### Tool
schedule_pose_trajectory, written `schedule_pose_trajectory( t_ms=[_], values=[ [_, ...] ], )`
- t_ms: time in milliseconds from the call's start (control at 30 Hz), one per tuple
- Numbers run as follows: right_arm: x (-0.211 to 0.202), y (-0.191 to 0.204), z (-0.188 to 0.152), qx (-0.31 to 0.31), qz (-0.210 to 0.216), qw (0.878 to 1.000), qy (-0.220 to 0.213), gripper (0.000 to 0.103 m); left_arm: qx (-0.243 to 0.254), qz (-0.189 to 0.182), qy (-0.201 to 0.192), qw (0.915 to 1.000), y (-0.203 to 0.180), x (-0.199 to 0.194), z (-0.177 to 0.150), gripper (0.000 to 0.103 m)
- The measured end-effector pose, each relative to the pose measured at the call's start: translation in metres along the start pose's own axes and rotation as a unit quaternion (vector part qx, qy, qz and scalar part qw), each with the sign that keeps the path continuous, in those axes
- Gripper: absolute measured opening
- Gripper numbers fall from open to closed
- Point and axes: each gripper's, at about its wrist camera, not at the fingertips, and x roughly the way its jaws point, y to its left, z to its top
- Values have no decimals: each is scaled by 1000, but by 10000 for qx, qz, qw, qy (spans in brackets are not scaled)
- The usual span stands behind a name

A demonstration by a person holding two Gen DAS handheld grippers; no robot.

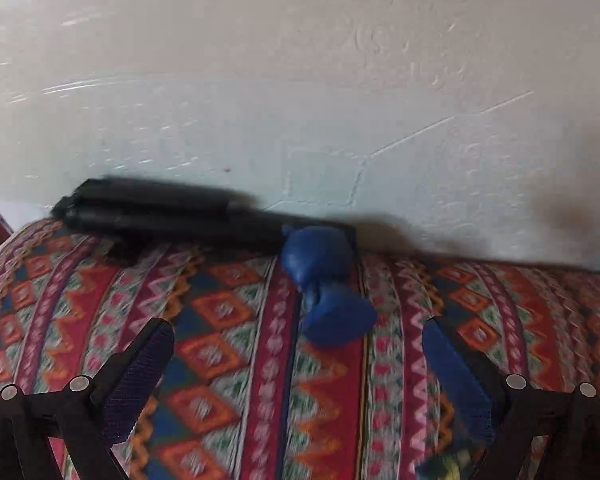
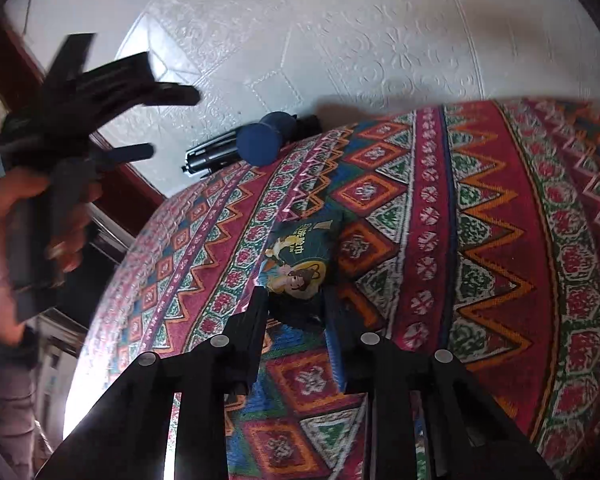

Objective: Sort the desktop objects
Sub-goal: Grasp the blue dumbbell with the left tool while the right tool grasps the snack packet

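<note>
we judged the blue dumbbell [image 1: 327,288], at the far edge of the patterned cloth [image 1: 228,320], heavy and rigid, best gripped at its narrow waist by our wide-open, empty left gripper [image 1: 298,364], while our right gripper [image 2: 296,308] pinched a small printed packet [image 2: 300,256].

Embossed white wall [image 2: 380,40] behind – patterned red woven tablecloth [image 1: 228,340] – dark-red wood trim [image 2: 128,176] left.
</note>
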Motion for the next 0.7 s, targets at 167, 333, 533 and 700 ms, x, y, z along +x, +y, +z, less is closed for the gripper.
schedule_pose_trajectory(
  t_ms=[167, 333, 533, 700],
  values=[
    [-13, -4, 11, -106, 3, 9998, -154, 27, 212, 510, 1037, 9931, -30, 96, 11, 81],
    [-35, -4, 17, 41, 639, 9971, -420, 26, -195, -136, 614, 9978, -18, 44, -23, 50],
    [-93, 6, 16, 364, 1628, 9824, -842, 26, -906, -1464, 204, 9849, 17, -91, -125, 50],
    [-183, 49, -65, 418, 1548, 9818, -1014, 26, -1073, -2074, -155, 9722, 29, -226, -225, 12]
  ],
)
